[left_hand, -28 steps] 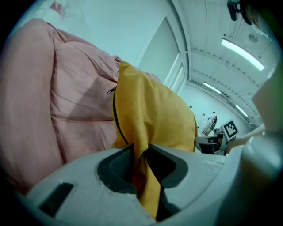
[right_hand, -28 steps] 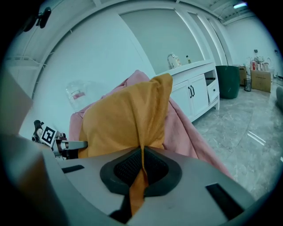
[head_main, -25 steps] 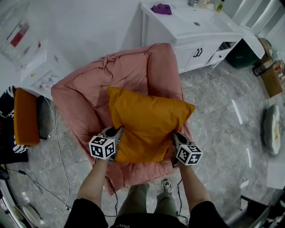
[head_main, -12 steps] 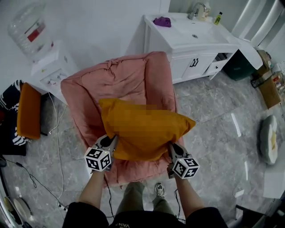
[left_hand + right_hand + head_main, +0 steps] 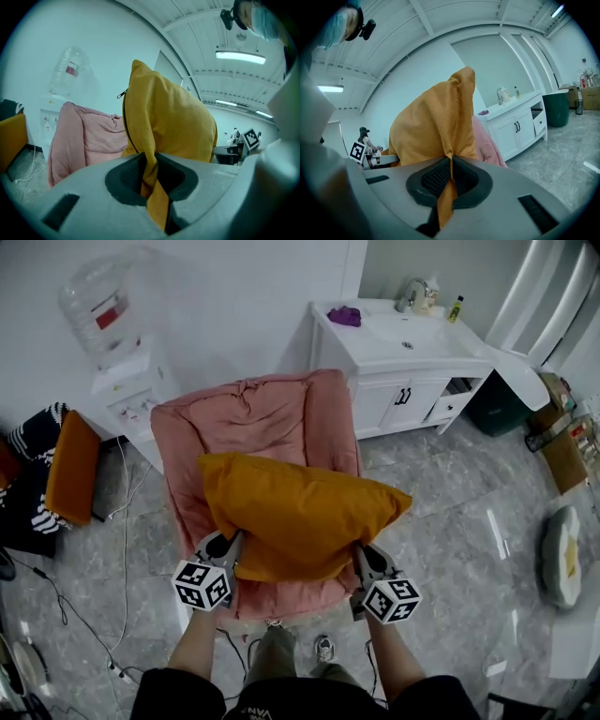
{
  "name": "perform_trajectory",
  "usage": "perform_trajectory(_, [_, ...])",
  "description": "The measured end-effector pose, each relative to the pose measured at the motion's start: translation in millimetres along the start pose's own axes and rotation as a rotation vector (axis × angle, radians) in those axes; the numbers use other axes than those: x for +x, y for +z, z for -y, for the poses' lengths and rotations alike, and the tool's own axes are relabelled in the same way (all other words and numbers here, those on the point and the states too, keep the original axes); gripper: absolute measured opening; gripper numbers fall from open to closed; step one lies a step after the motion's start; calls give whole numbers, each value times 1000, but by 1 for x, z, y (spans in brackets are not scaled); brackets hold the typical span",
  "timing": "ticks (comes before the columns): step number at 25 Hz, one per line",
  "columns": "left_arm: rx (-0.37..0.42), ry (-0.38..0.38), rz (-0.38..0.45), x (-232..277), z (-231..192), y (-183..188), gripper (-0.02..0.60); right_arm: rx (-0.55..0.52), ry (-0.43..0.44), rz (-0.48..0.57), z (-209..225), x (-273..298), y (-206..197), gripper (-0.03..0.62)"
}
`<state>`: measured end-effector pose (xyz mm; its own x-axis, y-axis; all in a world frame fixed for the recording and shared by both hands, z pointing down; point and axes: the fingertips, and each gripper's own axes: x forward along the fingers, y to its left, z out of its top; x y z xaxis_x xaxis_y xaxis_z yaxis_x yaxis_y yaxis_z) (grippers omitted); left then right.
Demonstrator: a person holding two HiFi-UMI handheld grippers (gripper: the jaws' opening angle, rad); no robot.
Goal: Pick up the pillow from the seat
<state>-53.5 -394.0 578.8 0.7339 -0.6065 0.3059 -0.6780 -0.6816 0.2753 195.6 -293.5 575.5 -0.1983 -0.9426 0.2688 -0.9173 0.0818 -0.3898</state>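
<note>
Far left, an orange cushion [image 5: 73, 468] leans on dark striped items on the floor [image 5: 441, 484]. Just right of it stands a white water dispenser [image 5: 131, 390] with a clear bottle [image 5: 98, 301] on top, against the far wall.

A pink chair [image 5: 253, 423] stands at centre, its back toward the wall.

The left gripper [image 5: 228, 547] is held in the person's left hand, near the chair's front left edge. Its jaws stand narrow and clamp a fold of fabric at the left near edge of the pillow [image 5: 295, 512]. The left gripper view shows the fold pinched between the dark pads, with the zipper seam running up the pillow's side.

The pillow is orange-yellow and spans the gap between the two grippers. It sits over the seat, in front of the chair back, with one corner pointing right past the chair's arm. Contact with the seat cannot be made out.

The right gripper [image 5: 362, 557] is held in the right hand, near the chair's front right edge. Its jaws are nearly together and grip a thin fold at the pillow's right near edge.

Far right stands a white sink cabinet [image 5: 422, 395] with a tap [image 5: 412, 289]. A purple cloth [image 5: 344, 315] lies on its top. A green bin [image 5: 495, 401] stands to its right.
</note>
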Motion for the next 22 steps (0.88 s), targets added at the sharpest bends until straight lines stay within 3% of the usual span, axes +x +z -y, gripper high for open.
perform_trajectory(22, [3, 130, 151, -113, 90, 25, 61, -86, 181, 82, -44, -82, 59, 5])
